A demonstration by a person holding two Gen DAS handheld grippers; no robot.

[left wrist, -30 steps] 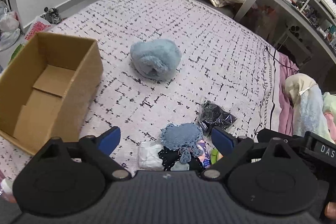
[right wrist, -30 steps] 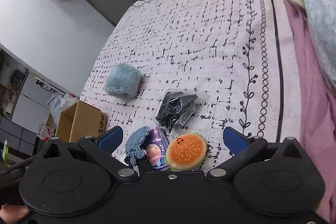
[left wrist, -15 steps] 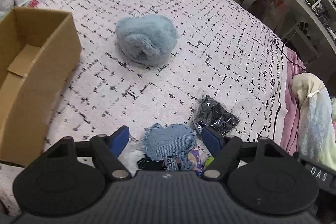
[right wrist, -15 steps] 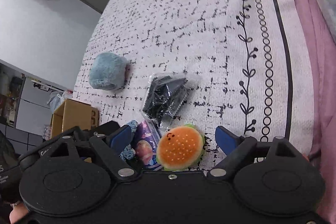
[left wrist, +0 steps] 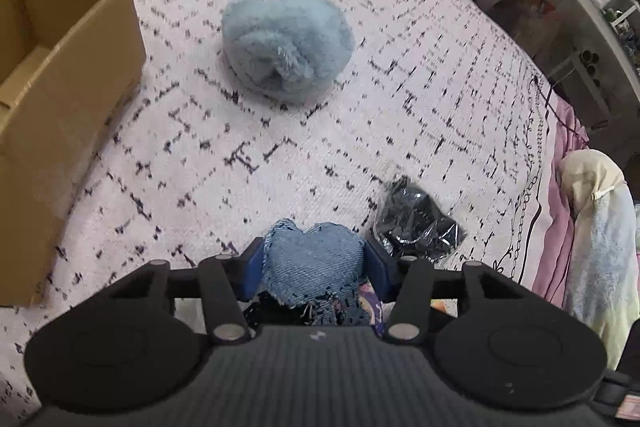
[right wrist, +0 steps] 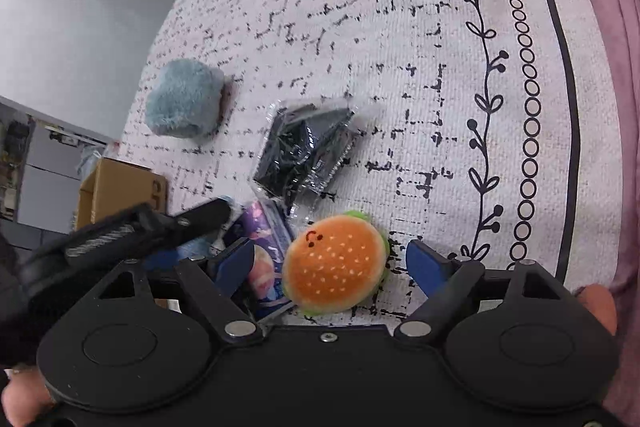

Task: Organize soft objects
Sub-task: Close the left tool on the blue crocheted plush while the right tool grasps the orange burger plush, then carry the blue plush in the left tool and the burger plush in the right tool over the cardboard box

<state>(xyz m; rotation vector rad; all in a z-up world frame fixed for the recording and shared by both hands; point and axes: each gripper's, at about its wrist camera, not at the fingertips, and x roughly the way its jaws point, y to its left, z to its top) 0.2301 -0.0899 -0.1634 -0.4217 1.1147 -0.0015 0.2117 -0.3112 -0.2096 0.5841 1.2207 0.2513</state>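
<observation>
A denim heart cushion point(left wrist: 314, 259) lies at the near end of a small heap on the patterned bedspread point(left wrist: 280, 147). My left gripper point(left wrist: 315, 267) is closing on it, its blue pads touching both sides. In the right wrist view a burger plush point(right wrist: 334, 263) sits between the fingers of my right gripper point(right wrist: 330, 265), whose jaws are closing with gaps on both sides. A purple printed pouch point(right wrist: 260, 251) lies just left of the burger. A fluffy blue plush point(left wrist: 286, 45) rests further out on the bed.
An open cardboard box point(left wrist: 60, 87) stands at the left edge of the bed. A black item in clear wrap point(left wrist: 416, 223) lies right of the heap. Folded pale bedding point(left wrist: 600, 227) and a pink sheet are at the right. A desk and clutter stand beyond the bed.
Both grippers have come down toward the heap. The left jaws have narrowed onto the denim heart. The right jaws have narrowed a little around the burger plush.
</observation>
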